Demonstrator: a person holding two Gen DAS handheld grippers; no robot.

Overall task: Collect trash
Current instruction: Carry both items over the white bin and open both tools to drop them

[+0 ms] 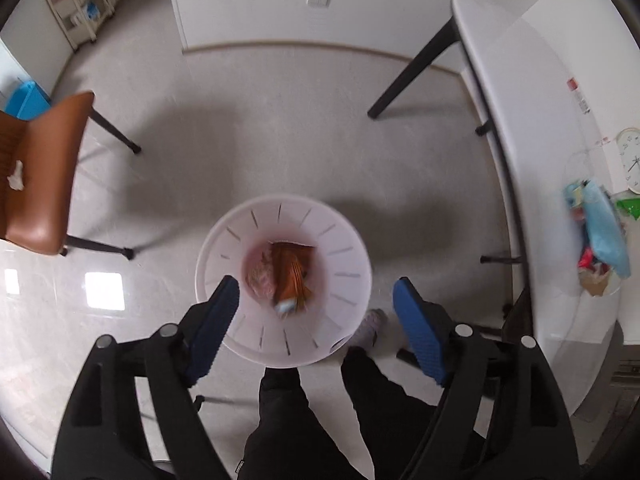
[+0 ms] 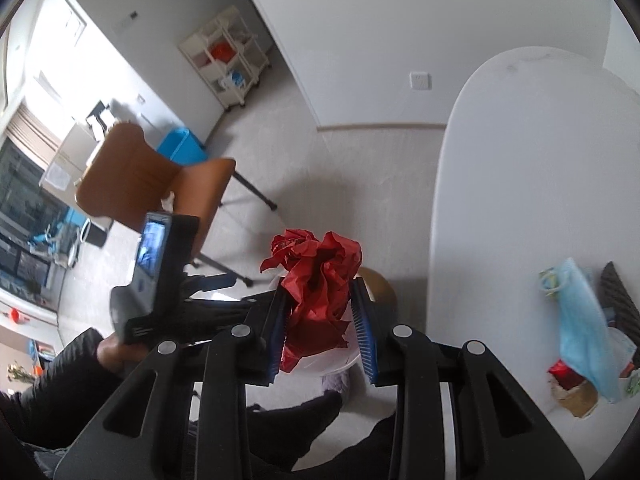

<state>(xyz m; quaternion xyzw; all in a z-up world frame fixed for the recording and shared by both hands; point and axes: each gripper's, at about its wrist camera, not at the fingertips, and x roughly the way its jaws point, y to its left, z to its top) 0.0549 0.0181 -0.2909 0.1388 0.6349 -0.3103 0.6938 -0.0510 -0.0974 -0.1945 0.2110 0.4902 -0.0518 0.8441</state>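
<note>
Along the right edge of the left wrist view curves the white table (image 1: 532, 92), with a heap of leftover litter (image 1: 600, 240) on it at mid-right. At the left edge stands a brown chair (image 1: 40, 176). Low in the centre, on the pale floor, sits the white waste bin (image 1: 352, 256), holding an orange wrapper (image 1: 292, 272) and pinkish paper. Above it the left gripper (image 1: 316, 296) has its 2 blue pads spread wide with nothing between them. In the right wrist view, centre frame, the right gripper (image 2: 320, 312) is clamped on a crumpled red paper (image 2: 316, 276).
</note>
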